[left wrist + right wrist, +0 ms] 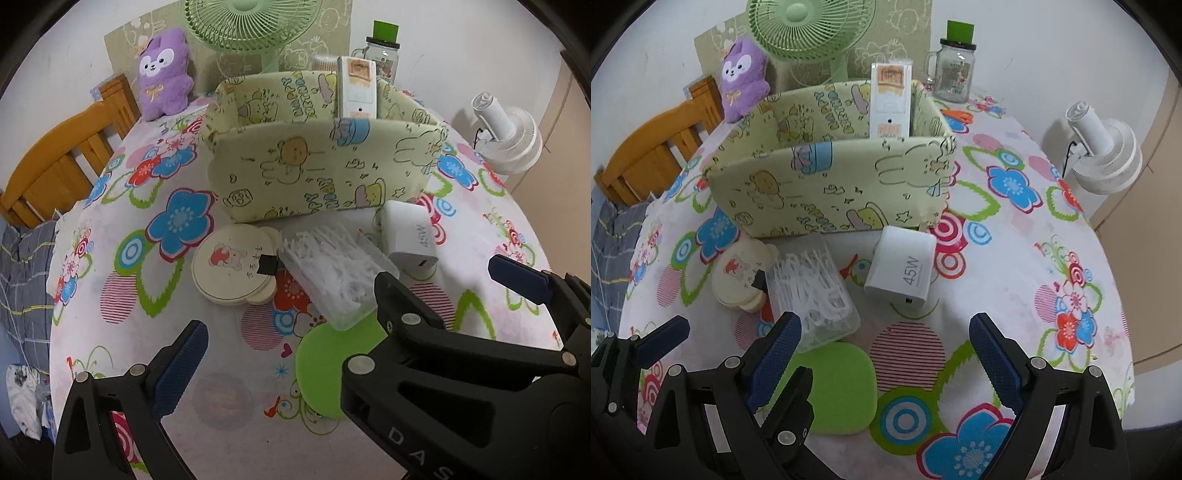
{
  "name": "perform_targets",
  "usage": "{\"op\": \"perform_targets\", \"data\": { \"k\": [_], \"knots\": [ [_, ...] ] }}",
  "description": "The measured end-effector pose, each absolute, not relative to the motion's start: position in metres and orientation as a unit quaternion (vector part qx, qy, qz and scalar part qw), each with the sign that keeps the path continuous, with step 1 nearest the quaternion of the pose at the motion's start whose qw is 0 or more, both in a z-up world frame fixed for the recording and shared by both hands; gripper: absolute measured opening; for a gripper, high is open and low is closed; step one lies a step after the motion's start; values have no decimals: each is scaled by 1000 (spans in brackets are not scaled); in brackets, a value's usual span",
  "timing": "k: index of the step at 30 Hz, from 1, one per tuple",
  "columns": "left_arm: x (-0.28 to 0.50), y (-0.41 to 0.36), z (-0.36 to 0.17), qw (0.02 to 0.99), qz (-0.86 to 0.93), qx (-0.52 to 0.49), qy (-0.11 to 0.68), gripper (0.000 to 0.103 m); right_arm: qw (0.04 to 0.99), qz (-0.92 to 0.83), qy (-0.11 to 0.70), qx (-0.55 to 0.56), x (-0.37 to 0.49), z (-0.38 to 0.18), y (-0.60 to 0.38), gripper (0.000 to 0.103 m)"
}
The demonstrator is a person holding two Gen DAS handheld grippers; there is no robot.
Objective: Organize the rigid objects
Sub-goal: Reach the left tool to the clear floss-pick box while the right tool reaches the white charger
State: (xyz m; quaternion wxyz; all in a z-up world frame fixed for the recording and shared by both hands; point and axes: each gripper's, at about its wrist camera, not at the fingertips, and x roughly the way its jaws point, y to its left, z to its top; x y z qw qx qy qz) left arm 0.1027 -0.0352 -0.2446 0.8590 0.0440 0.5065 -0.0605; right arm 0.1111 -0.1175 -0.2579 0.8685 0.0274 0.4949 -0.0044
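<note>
Floral cloth (1015, 258) in pink, blue and green covered the table. Nearest the cameras, both grippers hung over its front edge, the right gripper (886, 354) spread wide and empty, the left gripper (343, 302) likewise parted and holding nothing. A green square pad (842, 387) lay just ahead, between them. Beyond it sat a clear box of floss picks (812, 291), touching a round cream case (738, 277) on its left, and a white 45W charger (905, 269) apart to its right. Behind these stood a yellow-green cartoon-print bin (831, 184) with a white box (890, 99) upright inside. Farthest back were a green fan (809, 29), purple plush (742, 79), glass jar (955, 70) and wooden chair (650, 155).
</note>
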Motion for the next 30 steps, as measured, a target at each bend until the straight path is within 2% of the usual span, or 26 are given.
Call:
{"op": "perform_targets", "data": {
  "k": [30],
  "knots": [
    [142,-47,-267,857,-53,13,512,101,868,-16,493,51,150,-280,-139,91]
  ]
}}
